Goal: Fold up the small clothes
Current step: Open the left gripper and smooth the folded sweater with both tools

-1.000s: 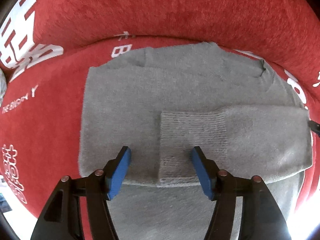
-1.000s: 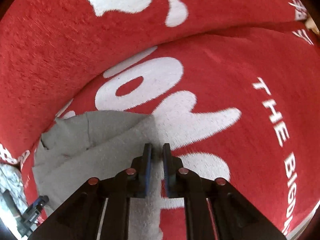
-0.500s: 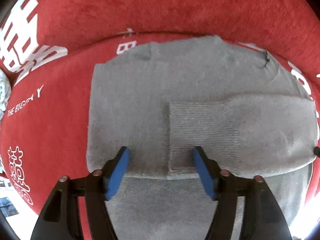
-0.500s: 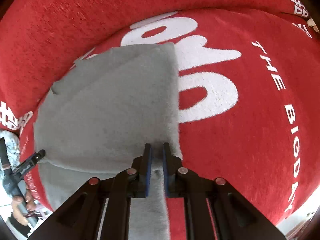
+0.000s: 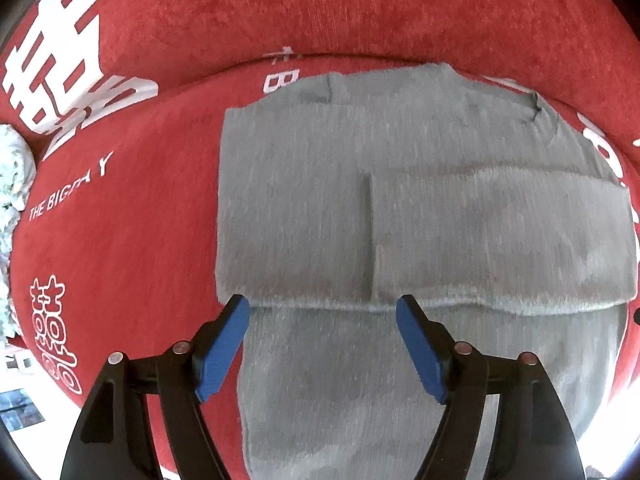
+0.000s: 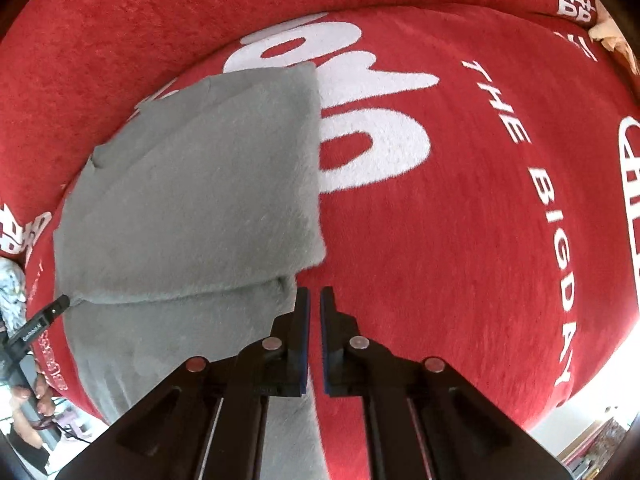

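Note:
A grey knit sweater lies flat on the red cover with white lettering. One sleeve is folded across its body, cuff toward the middle. My left gripper hangs open over the sweater's lower part, blue pads wide apart and nothing pressed between them. In the right wrist view the same sweater shows as a folded grey block. My right gripper is shut to a thin slit with nothing in it, just off the sweater's right edge above the red cover. The left gripper's fingertip pokes in at the far left.
The red backrest rises behind the sweater. A pale patterned cloth lies at the left edge. A hand holds the other tool at lower left. The seat's front edge and a bright floor sit at lower right.
The right gripper has drawn back off the sweater's folded edge, which now lies flat beside it. The left gripper's jaws have spread wider and it has backed away a little.

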